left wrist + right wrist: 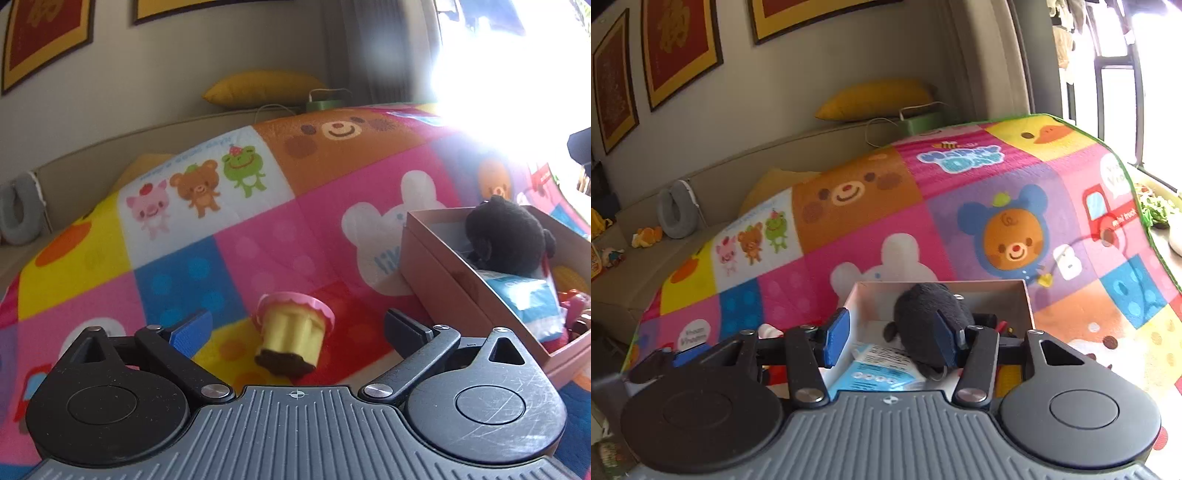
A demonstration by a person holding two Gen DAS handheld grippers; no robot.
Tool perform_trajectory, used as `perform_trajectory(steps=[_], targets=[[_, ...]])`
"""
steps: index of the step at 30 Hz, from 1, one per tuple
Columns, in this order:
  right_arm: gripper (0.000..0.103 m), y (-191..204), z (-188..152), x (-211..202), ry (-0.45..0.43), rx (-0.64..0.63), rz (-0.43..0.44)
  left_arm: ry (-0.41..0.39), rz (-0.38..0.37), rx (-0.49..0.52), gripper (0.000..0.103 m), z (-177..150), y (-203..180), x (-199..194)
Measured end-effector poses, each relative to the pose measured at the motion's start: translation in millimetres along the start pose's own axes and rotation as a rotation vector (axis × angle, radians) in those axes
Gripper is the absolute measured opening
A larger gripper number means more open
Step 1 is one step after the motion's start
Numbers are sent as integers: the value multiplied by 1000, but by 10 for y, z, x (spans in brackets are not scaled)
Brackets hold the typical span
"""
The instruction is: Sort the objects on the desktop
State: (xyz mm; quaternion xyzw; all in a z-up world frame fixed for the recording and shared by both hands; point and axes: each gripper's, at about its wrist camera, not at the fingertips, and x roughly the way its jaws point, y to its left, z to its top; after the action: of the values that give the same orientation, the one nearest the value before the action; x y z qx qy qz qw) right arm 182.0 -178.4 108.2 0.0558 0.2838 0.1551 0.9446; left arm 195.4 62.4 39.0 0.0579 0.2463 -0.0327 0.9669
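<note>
Left gripper (pixel 295 328): ribbed grey body, white crosshair mark at centre, two round black hubs, right one scratched. Black linkage arms, silver screw heads at pivots, blue pads (pixel 188 332) on fingers. Right gripper (pixel 890 338): same ribbed grey body, black hubs, blue pads (pixel 836 339).

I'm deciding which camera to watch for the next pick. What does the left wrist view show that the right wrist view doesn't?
Only the left wrist view shows the toy cup lying on its side between the open left gripper. Only the right wrist view shows the right gripper, open over the box, and a plant. Both show the box, black plush toy, blue packet and colourful mat.
</note>
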Motion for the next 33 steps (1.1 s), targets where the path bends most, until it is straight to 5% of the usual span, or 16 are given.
perform_trajectory(steps=[2,4,6,12,17,21,24,26,29,33], targets=[[57,113,28,-37,1,-17,24,29,-13,-6,77,45,42,141],[58,236,34,-33,16,-41,44,78,-57,-22,77,65,107,305],[58,336,43,12,35,-61,59,101,-75,-25,61,43,157,384],[58,733,130,340,90,-98,106,50,-113,-84,61,-174,406,-143],[57,1225,120,991,237,-118,169,-9,-168,-109,60,-454,454,-800],[56,1653,-59,1650,323,-199,89,3,-212,-148,60,-599,476,-1011],[51,1767,-195,2002,372,-225,47,9,-196,-151,60,-685,506,-1080],[34,1800,-276,2129,409,-232,21,17,-201,-176,60,-711,556,-1096],[27,1802,-337,2040,418,-244,28,16,-197,-184,60,-717,575,-1123],[27,1732,-274,1340,357,-258,149,31,-199,-166,60,-732,519,-1151]])
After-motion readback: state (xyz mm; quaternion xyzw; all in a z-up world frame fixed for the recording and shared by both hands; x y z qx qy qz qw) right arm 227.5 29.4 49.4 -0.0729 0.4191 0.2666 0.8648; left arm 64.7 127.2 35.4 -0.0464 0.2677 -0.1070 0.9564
